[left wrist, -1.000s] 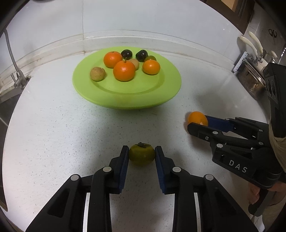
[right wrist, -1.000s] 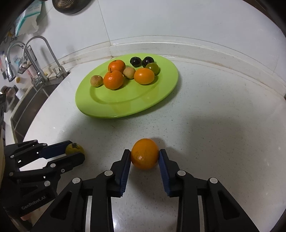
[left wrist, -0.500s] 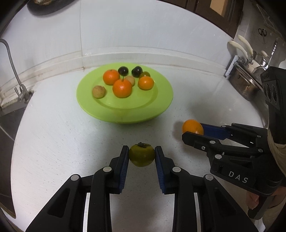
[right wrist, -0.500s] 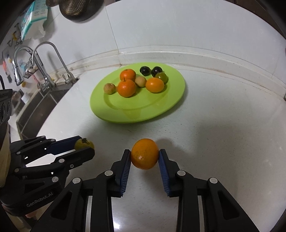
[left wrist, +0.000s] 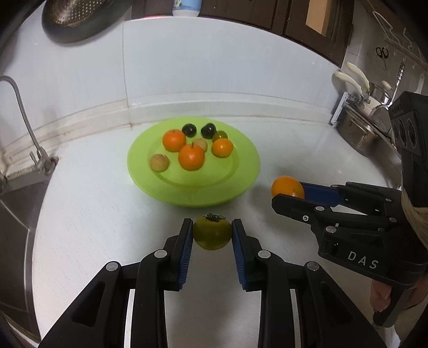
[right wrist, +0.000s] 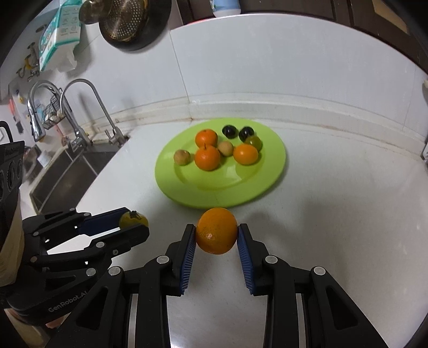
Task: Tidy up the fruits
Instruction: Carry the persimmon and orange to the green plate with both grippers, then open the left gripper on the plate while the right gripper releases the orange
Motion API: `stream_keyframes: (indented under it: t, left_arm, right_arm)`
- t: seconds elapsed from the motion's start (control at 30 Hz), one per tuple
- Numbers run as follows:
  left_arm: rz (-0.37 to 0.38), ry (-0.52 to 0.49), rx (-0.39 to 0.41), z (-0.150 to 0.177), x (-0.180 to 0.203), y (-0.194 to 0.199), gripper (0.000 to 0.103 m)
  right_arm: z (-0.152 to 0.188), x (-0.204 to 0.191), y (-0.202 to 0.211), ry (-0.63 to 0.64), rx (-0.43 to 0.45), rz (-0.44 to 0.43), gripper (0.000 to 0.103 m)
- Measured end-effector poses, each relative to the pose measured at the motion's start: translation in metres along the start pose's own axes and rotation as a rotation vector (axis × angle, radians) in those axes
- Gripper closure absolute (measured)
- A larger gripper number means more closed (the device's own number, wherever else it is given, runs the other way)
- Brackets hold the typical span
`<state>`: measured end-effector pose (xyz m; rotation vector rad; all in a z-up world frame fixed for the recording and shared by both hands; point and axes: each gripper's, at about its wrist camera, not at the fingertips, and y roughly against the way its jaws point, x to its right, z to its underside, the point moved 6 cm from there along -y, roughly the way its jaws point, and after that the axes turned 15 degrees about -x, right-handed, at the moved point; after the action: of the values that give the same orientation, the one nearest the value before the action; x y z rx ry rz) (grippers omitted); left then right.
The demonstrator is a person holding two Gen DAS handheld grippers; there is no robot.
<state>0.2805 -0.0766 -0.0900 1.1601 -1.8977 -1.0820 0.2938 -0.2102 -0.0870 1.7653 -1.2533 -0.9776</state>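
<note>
My left gripper [left wrist: 212, 234] is shut on a green tomato [left wrist: 212, 233] with a dark stem, held above the white counter in front of the green plate [left wrist: 240, 184]. My right gripper [right wrist: 216, 235] is shut on an orange [right wrist: 216, 230], also lifted off the counter near the plate [right wrist: 254, 192]. The plate carries three oranges, two brownish round fruits, two dark plums and a small green fruit, grouped at its far side. In the left wrist view the right gripper [left wrist: 290, 191] with its orange [left wrist: 286, 186] is on the right. In the right wrist view the left gripper [right wrist: 133, 223] with the tomato [right wrist: 133, 220] is on the left.
A sink [right wrist: 61, 171] with two taps [right wrist: 80, 112] lies to the left of the counter. A metal pot and utensils [left wrist: 361, 128] stand at the right edge. A colander [right wrist: 133, 21] hangs on the white wall behind the plate.
Both grippers have risen with their fruits, so the plate and counter look smaller and farther. More of the wall and cupboards shows at the top. Both grips are unchanged.
</note>
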Motion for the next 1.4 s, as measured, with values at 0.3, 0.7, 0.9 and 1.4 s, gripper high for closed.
stream_keyframes:
  t: [0.3,0.7,0.9,1.4]
  left_arm:
    - [-0.023,-0.034,0.033,-0.022,-0.015,0.002,0.074]
    - [-0.007,-0.028,0.014,-0.056,-0.036,-0.018,0.074]
    - [0.008,-0.030,-0.006,-0.068,-0.043,-0.035,0.074]
    - [0.020,-0.037,-0.075,-0.080,-0.052,-0.076,0.074]
  right_arm:
    - [-0.024,-0.007,0.000,0.015,0.027,0.021,0.070]
    - [-0.059,-0.010,-0.011,0.050,0.037,0.051,0.070]
    - [-0.073,-0.005,-0.030,0.053,0.009,0.045,0.070]
    - [-0.084,0.011,-0.072,0.030,-0.069,0.045,0.070]
